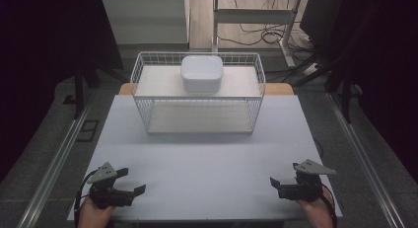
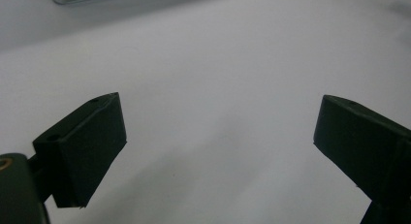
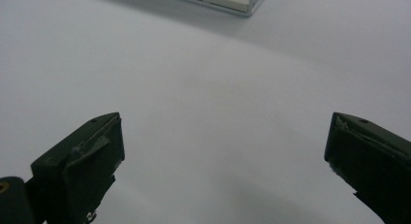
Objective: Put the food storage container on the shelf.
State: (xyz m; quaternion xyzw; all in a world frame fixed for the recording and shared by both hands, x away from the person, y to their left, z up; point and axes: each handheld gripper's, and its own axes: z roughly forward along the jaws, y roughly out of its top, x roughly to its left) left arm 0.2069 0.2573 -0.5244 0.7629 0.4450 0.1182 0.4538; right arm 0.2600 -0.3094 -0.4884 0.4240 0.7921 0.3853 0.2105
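High view: white surface (image 1: pixel 207 159) fills the middle of the frame. A white wire basket (image 1: pixel 198 92) stands at the upper centre of it, long side across the frame, with a pale board as its floor. Resting on the basket's top, toward the far rim and near its middle, is a white lidded box (image 1: pixel 201 73) with rounded corners; it sits level.

Left hand-held gripper (image 1: pixel 132 181) at lower left of the frame, held by a hand coming in from the bottom edge. Jaws apart, nothing between them, pointing toward frame centre. A grey three-cornered plate sits on top.

Right hand-held gripper (image 1: pixel 272 187) at lower right, mirrored, also held from the bottom edge. Jaws apart, empty, pointing inward. Same grey plate on top.

Both grippers are near the front edge of the surface, well apart from each other and from the basket.

Left gripper view: its two black jaws stand wide at lower left and lower right, bare white surface between them; a corner of the basket's base shows at upper left.

Right gripper view: jaws wide in the same way, bare surface between; the basket's base edge shows at top centre-right.

Dark floor and cables beyond the surface at the top of the high view.
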